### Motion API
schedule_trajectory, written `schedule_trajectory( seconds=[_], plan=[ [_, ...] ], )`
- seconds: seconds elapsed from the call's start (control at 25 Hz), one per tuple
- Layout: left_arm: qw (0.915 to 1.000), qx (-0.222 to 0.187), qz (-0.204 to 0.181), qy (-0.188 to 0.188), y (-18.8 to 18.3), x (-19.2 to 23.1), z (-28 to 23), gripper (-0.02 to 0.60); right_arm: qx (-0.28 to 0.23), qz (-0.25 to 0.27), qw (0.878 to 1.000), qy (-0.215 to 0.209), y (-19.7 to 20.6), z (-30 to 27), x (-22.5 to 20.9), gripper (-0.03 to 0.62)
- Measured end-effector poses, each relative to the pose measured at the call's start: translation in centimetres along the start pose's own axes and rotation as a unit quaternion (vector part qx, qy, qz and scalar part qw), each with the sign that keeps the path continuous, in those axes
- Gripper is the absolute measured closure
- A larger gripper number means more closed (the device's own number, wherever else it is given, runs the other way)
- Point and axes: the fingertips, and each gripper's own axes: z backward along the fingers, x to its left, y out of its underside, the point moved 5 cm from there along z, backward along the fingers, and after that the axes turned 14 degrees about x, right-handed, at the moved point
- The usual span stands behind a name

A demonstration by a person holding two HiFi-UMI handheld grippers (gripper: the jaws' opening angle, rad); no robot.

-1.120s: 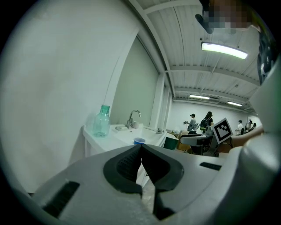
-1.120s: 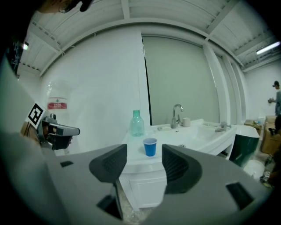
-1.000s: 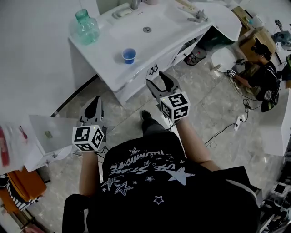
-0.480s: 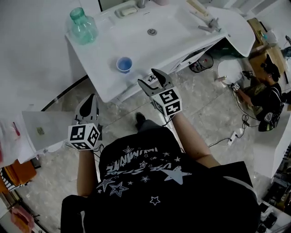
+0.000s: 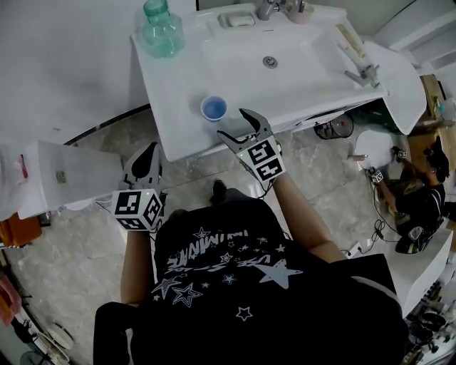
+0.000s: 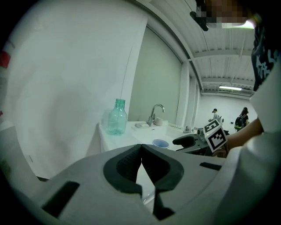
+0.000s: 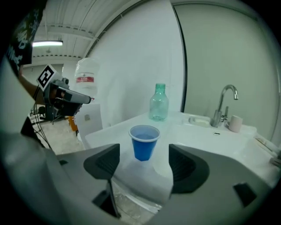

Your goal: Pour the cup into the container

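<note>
A small blue cup [image 5: 214, 108] [image 7: 144, 142] [image 6: 160, 143] stands upright on the white sink counter [image 5: 178, 107], near its front edge. A green-tinted plastic bottle [image 5: 162, 30] [image 7: 158, 103] [image 6: 117, 117] stands at the counter's far left corner. My right gripper [image 5: 241, 127] [image 7: 142, 165] hovers just short of the cup at the counter's front edge, its jaws opening wide, nothing between them. My left gripper [image 5: 147, 165] [image 6: 141, 165] hangs lower to the left over the floor, jaws shut and empty.
A sink basin [image 5: 263, 57] with a tap [image 5: 267, 8] [image 7: 223, 104] fills the counter's middle; a soap dish and a small mug sit by the tap. A white box [image 5: 60, 175] stands left of the vanity. Another person [image 5: 417, 207] crouches at the right among cables.
The view has swung so the counter sits closer and more square. My right gripper has moved up to the counter's edge by the cup, and its jaws stand wider. The left gripper stays low.
</note>
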Motion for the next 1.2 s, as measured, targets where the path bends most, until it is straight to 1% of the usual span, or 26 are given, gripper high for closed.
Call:
schedule_trajectory(
  seconds=[0.16, 0.4, 0.6, 1.0, 1.2],
  plan=[
    [0.9995, -0.001, 0.017, -0.028, 0.2, 0.5, -0.2, 0.572, 0.015, 0.036, 0.999, -0.028, -0.6, -1.9, -0.5, 0.244],
    [0.9985, -0.001, 0.028, -0.047, 0.2, 1.3, -0.7, 0.572, 0.033, 0.057, 0.996, -0.057, -1.1, -3.6, -0.8, 0.250],
    [0.9972, -0.001, 0.041, -0.062, -0.1, 1.9, -1.0, 0.572, 0.060, 0.069, 0.992, -0.083, -1.4, -4.9, -1.0, 0.250],
    [0.9954, 0.003, 0.053, -0.079, -0.2, 2.7, -1.9, 0.572, 0.082, 0.096, 0.984, -0.123, -1.7, -6.7, -0.7, 0.227],
    [0.9951, 0.005, 0.054, -0.083, -0.3, 2.8, -2.1, 0.572, 0.075, 0.105, 0.984, -0.123, -1.9, -7.0, -0.7, 0.227]
  ],
)
